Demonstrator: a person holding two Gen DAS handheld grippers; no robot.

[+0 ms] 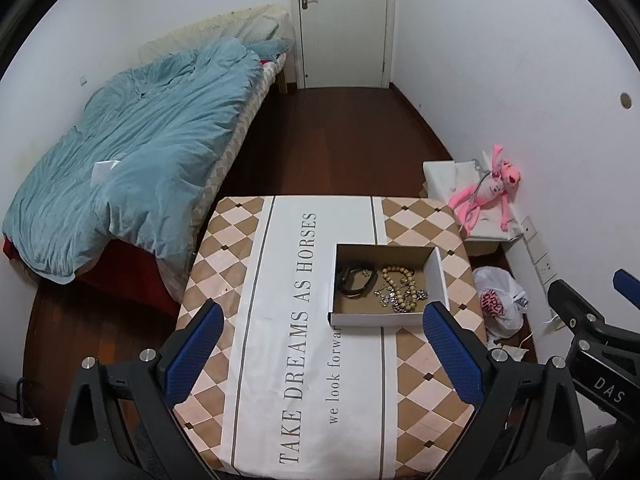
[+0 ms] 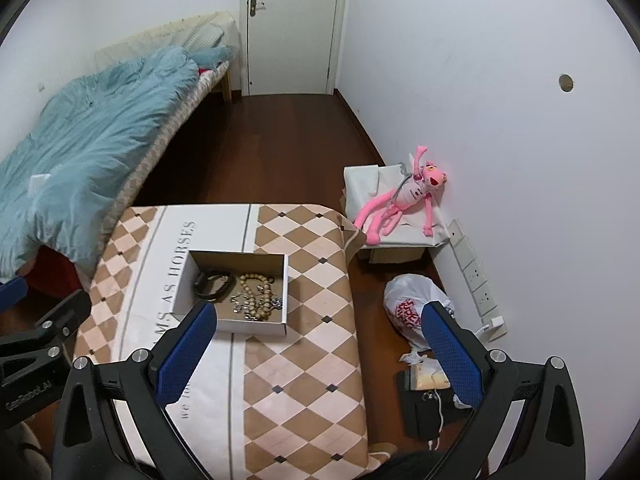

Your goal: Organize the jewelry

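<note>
Nearest camera: left gripper [image 1: 322,354] fingers spread wide, nothing held; right gripper [image 2: 316,354] same, wide apart, nothing held. "DAS" printed on right gripper body in left view. Tablecloth [image 1: 272,320] reads "TAKE DREAMS AS HORSES", "we look forwar…" cut off by box. Cardboard box [image 1: 386,318] ahead of fingertips, apart from them; inside it black strap [image 1: 356,282], bead bracelet [image 1: 400,276], tangled chains [image 1: 400,300]. Beyond: plastic bag [image 2: 408,308] with red print, unreadable; pink plush toy [image 2: 400,200].

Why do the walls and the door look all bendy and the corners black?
In the left wrist view, the fisheye lens curves the door and tablecloth, leaving dark corners; the box of jewelry stays sharp. In the right wrist view, the same bending shows, and the wall looks evenly lit, without glare.
</note>
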